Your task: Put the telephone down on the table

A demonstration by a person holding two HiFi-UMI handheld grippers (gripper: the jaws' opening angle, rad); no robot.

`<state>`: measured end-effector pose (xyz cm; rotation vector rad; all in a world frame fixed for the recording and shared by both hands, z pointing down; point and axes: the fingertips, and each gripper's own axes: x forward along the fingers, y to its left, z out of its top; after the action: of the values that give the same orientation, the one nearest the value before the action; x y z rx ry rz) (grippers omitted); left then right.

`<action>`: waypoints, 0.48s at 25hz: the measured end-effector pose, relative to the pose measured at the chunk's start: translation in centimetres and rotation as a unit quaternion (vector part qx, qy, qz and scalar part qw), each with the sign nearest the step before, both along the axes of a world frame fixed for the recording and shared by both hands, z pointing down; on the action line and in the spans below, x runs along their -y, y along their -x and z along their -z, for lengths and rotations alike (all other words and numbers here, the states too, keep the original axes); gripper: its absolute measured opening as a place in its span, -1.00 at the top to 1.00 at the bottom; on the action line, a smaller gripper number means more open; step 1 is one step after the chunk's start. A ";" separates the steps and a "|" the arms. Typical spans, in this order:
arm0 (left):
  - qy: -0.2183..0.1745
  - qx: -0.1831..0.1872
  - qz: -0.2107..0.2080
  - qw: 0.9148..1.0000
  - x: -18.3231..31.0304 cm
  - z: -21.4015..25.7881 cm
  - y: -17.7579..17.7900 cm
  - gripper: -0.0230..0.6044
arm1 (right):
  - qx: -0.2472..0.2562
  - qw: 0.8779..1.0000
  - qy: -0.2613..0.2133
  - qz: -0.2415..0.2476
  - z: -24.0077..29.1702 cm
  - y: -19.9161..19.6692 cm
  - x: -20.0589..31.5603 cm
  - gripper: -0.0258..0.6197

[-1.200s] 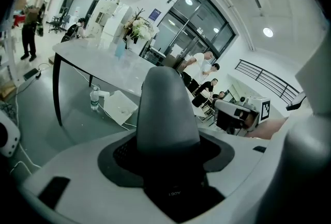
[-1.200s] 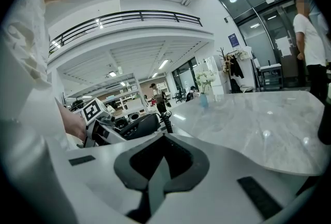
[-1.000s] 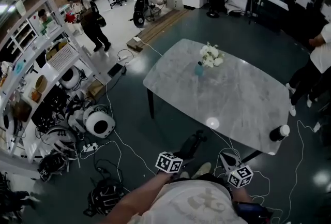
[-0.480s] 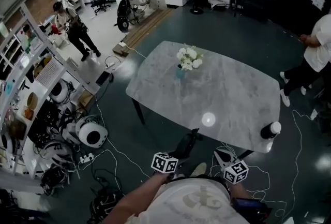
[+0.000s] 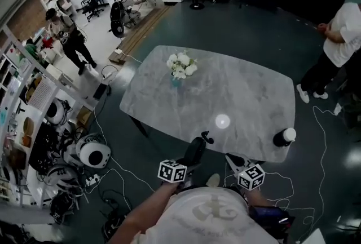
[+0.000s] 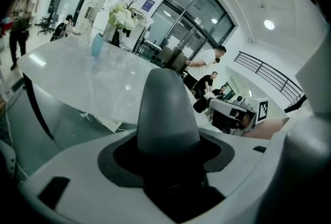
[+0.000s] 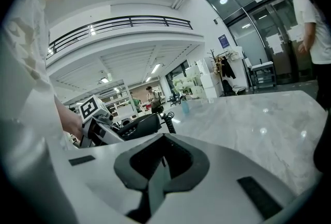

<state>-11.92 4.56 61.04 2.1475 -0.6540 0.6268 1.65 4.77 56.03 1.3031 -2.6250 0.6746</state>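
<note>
Head view: telephone [image 5: 194, 152] held at near edge of table [image 5: 242, 91].

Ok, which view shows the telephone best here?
The right gripper view: the telephone appears side-on, coiled cord included, held in the left gripper. The head view shows it only as a small dark shape by the table's near edge; the left gripper view shows just its dark rounded end up close.

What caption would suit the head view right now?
Left gripper holds the black telephone at the marble table's near edge; right gripper empty beside it, jaws together.
</note>
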 end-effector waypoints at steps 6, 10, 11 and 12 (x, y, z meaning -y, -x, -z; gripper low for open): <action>-0.006 0.004 0.003 1.000 1.6 0.4 -2.0 0.04 | -0.006 1.000 0.004 -0.007 -0.4 -2.7 1.5 0.87; -0.002 0.009 0.009 1.000 2.2 0.5 -2.8 0.04 | -0.001 1.000 0.009 -0.014 -0.2 -4.1 2.0 0.87; -0.001 0.010 0.011 1.000 2.4 0.6 -2.9 0.04 | -0.001 1.000 0.011 -0.014 -0.2 -4.2 2.0 0.87; -0.001 0.010 0.013 1.000 2.6 0.6 -2.9 0.04 | 0.000 1.000 0.013 -0.015 -0.3 -4.3 2.0 0.87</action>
<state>-9.03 1.93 60.41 2.1329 -0.6924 0.6356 5.96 2.77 56.35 1.3364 -2.5920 0.7104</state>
